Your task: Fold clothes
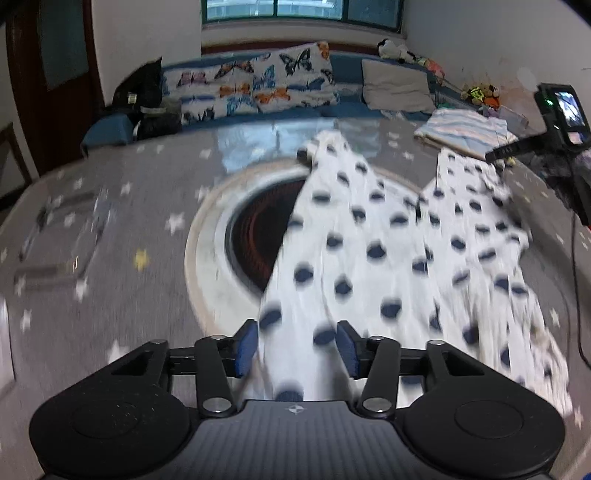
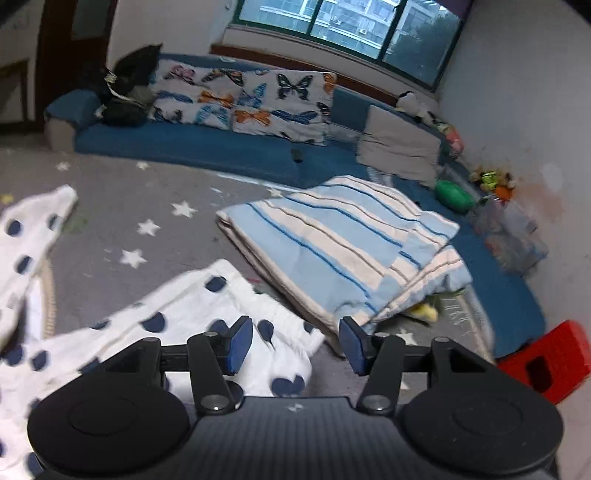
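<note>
Now the spotty pants (image 1: 369,236) lie spread on the rug (image 1: 110,221), legs toward 12 o'clock, so both tongs, left (image 1: 297,345) and right (image 2: 295,345), gape wide, holding nothing.

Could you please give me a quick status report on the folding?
Left gripper open, over polka-dot garment. Right gripper open, at garment's edge. Garment spread on starry mat, unfolded. Striped folded blanket lies beside it.

Grey star-printed carpet (image 2: 110,206) underfoot, with a round ringed motif (image 1: 236,236). Along the far wall, a low blue sofa (image 2: 221,147) bearing butterfly cushions (image 2: 258,99) and a grey pillow (image 2: 399,144). Above, a green-framed window (image 2: 351,26), daylit. White walls (image 2: 517,92); dark door (image 1: 55,74) far left.
</note>
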`<state>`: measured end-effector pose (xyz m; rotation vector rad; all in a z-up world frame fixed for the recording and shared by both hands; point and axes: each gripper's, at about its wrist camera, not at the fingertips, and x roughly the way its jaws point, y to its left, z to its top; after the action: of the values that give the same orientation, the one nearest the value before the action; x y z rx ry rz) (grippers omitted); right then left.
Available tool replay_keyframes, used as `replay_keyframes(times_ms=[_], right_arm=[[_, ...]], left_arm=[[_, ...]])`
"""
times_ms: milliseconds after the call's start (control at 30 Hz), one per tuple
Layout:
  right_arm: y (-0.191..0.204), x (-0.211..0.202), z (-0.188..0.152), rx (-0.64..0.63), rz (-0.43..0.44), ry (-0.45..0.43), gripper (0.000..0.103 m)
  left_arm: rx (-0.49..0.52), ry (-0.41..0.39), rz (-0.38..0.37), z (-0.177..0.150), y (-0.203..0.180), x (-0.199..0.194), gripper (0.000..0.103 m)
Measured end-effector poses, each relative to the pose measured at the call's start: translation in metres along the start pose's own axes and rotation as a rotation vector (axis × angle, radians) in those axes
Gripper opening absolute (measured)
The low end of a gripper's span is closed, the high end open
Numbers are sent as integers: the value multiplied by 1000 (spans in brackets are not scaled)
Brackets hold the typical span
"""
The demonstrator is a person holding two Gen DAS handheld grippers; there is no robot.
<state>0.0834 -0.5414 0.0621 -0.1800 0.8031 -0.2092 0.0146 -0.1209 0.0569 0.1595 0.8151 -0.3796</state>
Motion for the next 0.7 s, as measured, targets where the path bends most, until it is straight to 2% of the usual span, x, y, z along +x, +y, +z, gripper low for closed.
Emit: replay_keyframes(times_ms=[67, 133, 200, 267, 433, 533, 633, 700], right_arm=[[3, -5, -2, -4, 67, 7, 60], [11, -10, -7, -19, 139, 14, 70], [22, -13, -12, -35, 189, 26, 70], [29, -14, -17, -30, 204, 28, 70], [45, -16, -31, -13, 236, 32, 70], [54, -17, -39, -3, 255, 35, 73], [62, -18, -46, 6, 271, 38, 75], [63, -17, -47, 7, 270, 41, 76]], left_arm=[[-10, -22, -2, 20, -1, 9, 64], [-28, -43, -8, 41, 0, 19, 67], [-65, -50, -29, 63, 3, 32, 67], [-105, -47, -52, 85, 8, 48, 67], [-146, -57, -63, 129, 12, 88, 60], [-181, -55, -70, 146, 14, 113, 54], [-208, -45, -59, 158, 15, 138, 44], [-219, -34, -51, 162, 15, 153, 42]])
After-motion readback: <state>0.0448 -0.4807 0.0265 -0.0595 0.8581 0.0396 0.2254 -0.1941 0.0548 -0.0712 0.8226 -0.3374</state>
